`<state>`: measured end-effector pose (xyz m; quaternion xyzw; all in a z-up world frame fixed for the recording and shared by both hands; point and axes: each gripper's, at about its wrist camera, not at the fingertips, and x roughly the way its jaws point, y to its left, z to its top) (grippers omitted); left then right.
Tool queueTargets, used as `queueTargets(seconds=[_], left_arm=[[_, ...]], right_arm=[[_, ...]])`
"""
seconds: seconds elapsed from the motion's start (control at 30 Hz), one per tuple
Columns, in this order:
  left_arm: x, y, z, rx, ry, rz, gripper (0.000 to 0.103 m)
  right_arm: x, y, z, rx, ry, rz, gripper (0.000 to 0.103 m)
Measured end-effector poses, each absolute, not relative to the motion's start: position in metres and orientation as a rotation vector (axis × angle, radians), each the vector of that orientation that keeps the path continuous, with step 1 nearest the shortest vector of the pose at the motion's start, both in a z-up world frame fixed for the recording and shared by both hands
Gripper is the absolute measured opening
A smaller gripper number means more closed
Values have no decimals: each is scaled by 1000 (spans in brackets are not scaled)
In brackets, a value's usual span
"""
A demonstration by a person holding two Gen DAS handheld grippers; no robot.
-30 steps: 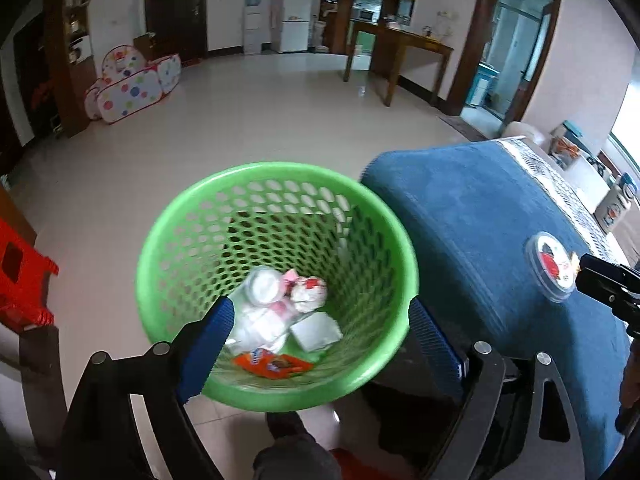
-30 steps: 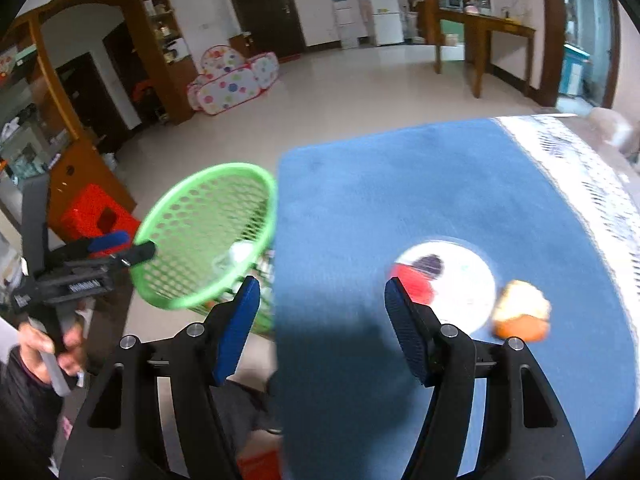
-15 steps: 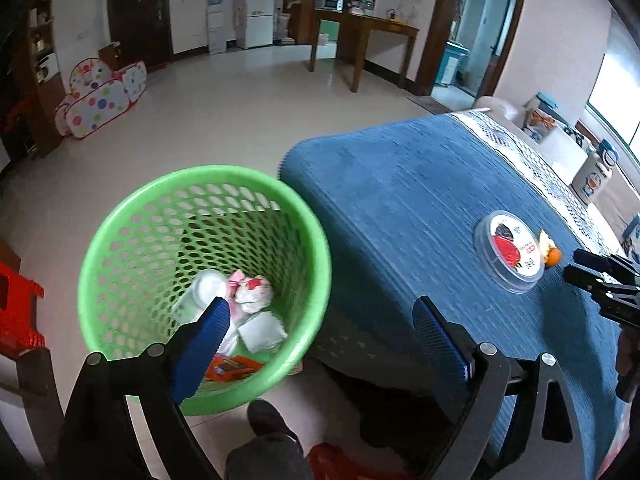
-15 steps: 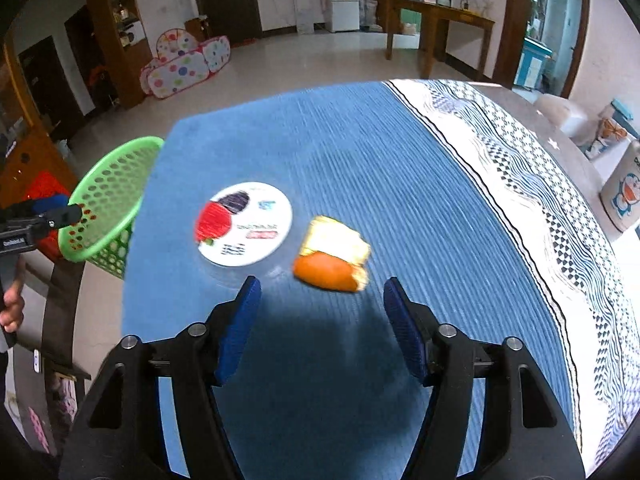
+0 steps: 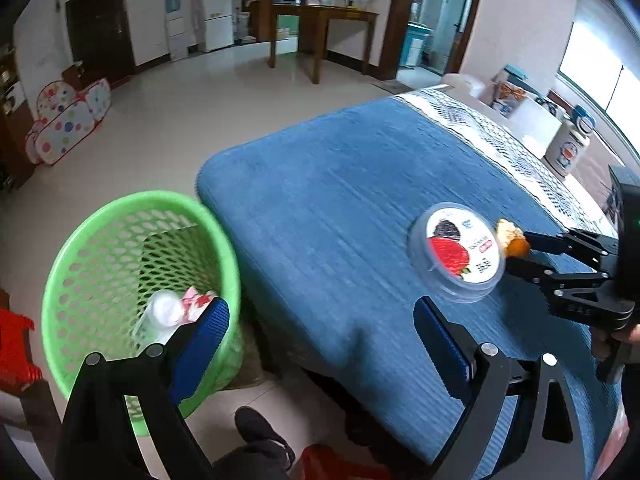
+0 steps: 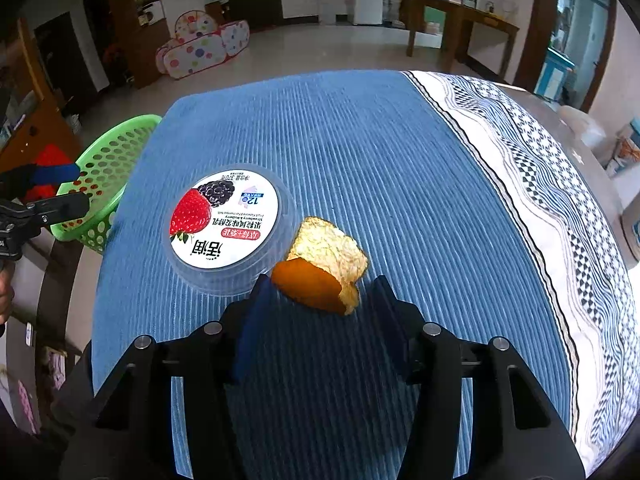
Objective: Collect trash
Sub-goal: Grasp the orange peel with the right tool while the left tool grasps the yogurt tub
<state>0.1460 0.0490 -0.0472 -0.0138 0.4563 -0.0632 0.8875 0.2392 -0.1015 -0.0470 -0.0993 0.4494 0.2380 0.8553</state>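
Orange peel [image 6: 320,268] — curled, pale pith up — beside lid [image 6: 224,224].

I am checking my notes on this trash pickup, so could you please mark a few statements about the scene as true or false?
1. The orange peel lies on the blue cloth beside the round lid. True.
2. The right tool is clamped on the lid. False: the peel sits between its jaws, which have just been closing, not yet gripped.
3. The green basket is empty. False: it holds trash.
4. The left tool holds nothing. True.
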Motion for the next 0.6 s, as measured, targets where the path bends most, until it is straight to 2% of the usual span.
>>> queueTargets(seconds=[0.43,0.6], left_arm=[[166,11,-59,-5,977,-227,92],[172,6,-62,-27,988,-255,92]], right_arm=[[242,-100,-49,-224,943,529,52],[240,-102,-46,-215,928,541,41]])
